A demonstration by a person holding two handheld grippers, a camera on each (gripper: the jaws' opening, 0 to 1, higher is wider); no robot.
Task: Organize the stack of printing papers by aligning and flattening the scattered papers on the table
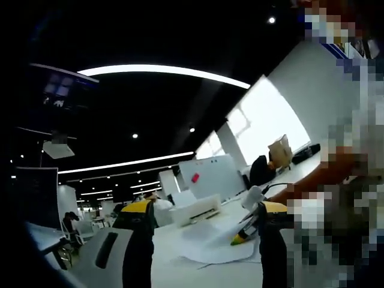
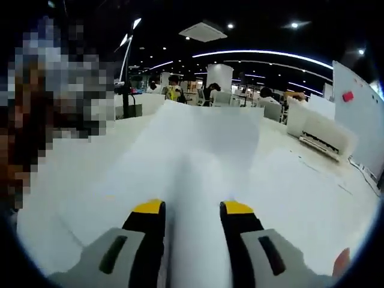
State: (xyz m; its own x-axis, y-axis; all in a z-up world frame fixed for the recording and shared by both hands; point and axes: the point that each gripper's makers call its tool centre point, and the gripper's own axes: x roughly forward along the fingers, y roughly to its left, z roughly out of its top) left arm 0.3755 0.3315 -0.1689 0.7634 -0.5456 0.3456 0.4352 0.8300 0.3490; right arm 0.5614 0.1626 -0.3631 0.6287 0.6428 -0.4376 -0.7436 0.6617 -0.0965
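Right gripper fingers pinch papers over table.

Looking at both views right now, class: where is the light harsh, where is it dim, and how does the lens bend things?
Left gripper view: dark ceiling, a window blown out to white, the ceiling light strip bowed by the fisheye. Right gripper view: evenly lit, the paper almost blending into the white table, little shadow; the right gripper looks oversized near the lens.

Dim hall, glaring ceiling strips, fisheye warp
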